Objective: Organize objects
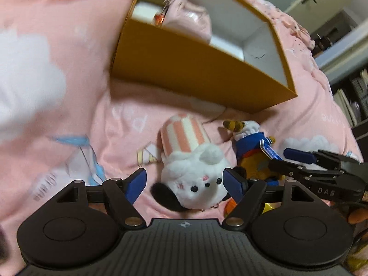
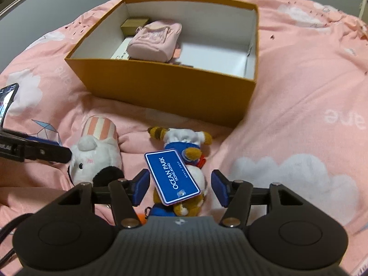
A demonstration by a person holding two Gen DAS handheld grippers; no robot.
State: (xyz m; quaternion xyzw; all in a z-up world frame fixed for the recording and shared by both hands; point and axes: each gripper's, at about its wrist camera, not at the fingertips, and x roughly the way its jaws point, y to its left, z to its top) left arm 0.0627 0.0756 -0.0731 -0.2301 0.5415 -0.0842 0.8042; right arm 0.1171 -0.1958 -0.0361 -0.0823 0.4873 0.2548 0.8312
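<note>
On the pink bedspread (image 2: 299, 87), an open orange box (image 2: 161, 85) holds a pink pouch (image 2: 154, 39), and just before the box lie the white plush (image 1: 193, 172) between the left gripper's (image 1: 184, 181) spread fingers and the tagged brown plush (image 2: 184, 172) between the right gripper's (image 2: 180, 188) parted fingers.

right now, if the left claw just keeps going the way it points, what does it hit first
Most likely the white plush dog with the pink-striped hat. It lies on the pink bedspread between the open fingers of the left claw, apparently untouched by either pad. How far below the tips it sits is hard to judge.
</note>
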